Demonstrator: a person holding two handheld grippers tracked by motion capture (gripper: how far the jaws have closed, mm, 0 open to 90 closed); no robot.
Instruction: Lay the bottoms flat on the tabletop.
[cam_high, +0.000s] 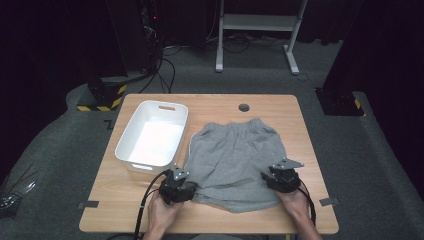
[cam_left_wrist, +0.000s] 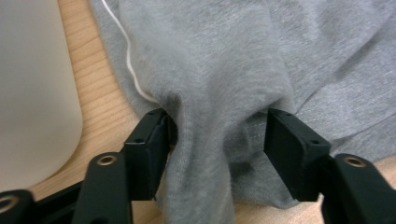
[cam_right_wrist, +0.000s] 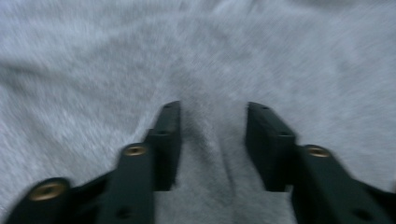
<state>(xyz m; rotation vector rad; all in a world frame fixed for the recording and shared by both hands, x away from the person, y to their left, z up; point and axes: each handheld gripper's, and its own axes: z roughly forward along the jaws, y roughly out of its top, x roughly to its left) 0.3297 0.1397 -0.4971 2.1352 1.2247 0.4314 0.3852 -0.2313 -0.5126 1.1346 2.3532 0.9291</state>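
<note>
Shorts (cam_high: 235, 160) lie flat on the table (cam_high: 210, 102), waistband toward the far edge, hems toward me, just beside the white bin (cam_high: 152, 137) on their left. I have the left gripper (cam_high: 178, 188) at the near left hem and the right gripper (cam_high: 283, 178) at the near right hem.

Left gripper view: jaws spread, a ridge of grey cloth standing between them — the left pad brushes the fold, the right pad stands clear. No pinch. Right gripper view is blurred; jaws part-open with a soft crease of fabric between, pads apparently not pressing.

Risks, as I judge them:
- Cloth bunched inside the left jaws could drag along when I pull back and rumple the hem.
- White drawcord (cam_left_wrist: 128, 60) runs close to the left pad — a snag would tug the waistband askew.
- Uneven withdrawal of the two hands could skew the lay toward the bin.
</note>
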